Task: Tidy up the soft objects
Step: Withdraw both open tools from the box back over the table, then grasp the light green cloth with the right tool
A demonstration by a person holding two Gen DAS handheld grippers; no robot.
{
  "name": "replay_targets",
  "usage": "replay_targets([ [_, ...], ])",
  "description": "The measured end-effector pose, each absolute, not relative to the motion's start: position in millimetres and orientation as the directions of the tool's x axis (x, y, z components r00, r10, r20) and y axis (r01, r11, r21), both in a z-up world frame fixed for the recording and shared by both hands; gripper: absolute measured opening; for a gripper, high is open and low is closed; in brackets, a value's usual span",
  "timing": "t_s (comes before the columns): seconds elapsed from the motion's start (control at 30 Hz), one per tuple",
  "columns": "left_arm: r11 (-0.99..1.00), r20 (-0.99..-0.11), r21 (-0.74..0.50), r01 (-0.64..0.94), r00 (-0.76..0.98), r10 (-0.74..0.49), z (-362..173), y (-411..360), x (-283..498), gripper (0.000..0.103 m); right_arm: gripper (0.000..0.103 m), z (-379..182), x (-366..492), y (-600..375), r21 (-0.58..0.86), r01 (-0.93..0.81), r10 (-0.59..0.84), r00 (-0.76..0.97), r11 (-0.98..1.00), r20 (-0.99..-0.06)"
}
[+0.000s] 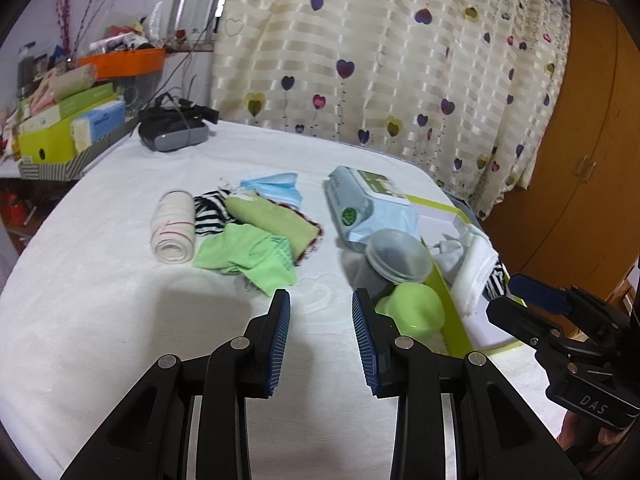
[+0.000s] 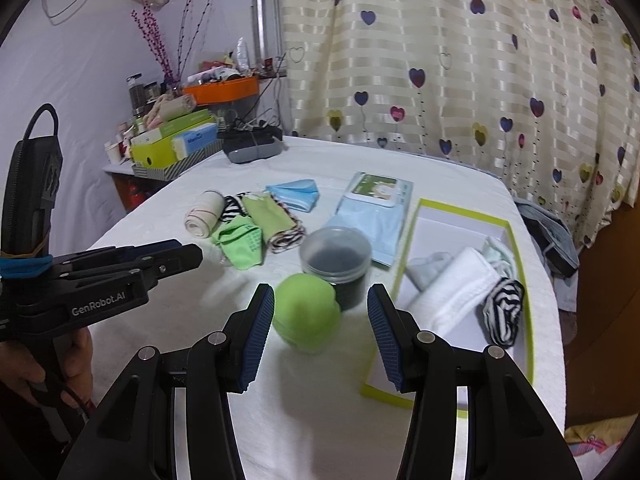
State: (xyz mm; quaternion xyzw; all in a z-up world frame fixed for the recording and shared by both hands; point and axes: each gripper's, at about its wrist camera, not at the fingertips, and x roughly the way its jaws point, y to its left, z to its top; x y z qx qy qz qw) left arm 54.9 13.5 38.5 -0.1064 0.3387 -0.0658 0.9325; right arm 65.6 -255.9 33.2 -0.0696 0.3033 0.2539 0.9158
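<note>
A pile of soft items lies mid-table: a rolled cream cloth, a striped sock, an olive cloth, a bright green sock and a blue mask. The green-rimmed white box at the right holds a white folded towel, a grey sock and a striped sock. My left gripper is open and empty above bare tablecloth near the green sock. My right gripper is open, with a green ball-like object just beyond its fingertips.
A lidded dark plastic jar and a pack of wet wipes sit beside the box. A black and grey device lies at the far edge. Boxes and an orange tray crowd the left shelf. A curtain hangs behind.
</note>
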Motion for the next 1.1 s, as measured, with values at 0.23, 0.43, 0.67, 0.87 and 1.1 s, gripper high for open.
replay_targets([
  [0.23, 0.967, -0.625, -0.256, 0.004, 0.762, -0.168, 34, 37, 61, 0.031, 0.050, 32, 72, -235, 0.024, -0.543, 0.447, 0.665, 0.840, -0.599],
  [0.43, 0.963, -0.628, -0.267, -0.026, 0.763, -0.154, 30, 53, 66, 0.031, 0.050, 31, 78, -217, 0.021, -0.568, 0.463, 0.648, 0.823, -0.605],
  [0.67, 0.961, -0.637, -0.272, -0.055, 0.759, -0.137, 25, 68, 73, 0.031, 0.050, 29, 86, -197, 0.021, -0.594, 0.479, 0.626, 0.804, -0.615],
  [0.87, 0.959, -0.642, -0.275, -0.073, 0.756, -0.126, 21, 79, 78, 0.031, 0.050, 27, 93, -180, 0.020, -0.617, 0.491, 0.607, 0.787, -0.625],
  [1.1, 0.955, -0.653, -0.280, -0.098, 0.749, -0.114, 15, 92, 86, 0.031, 0.050, 18, 105, -157, 0.028, -0.631, 0.495, 0.580, 0.775, -0.648],
])
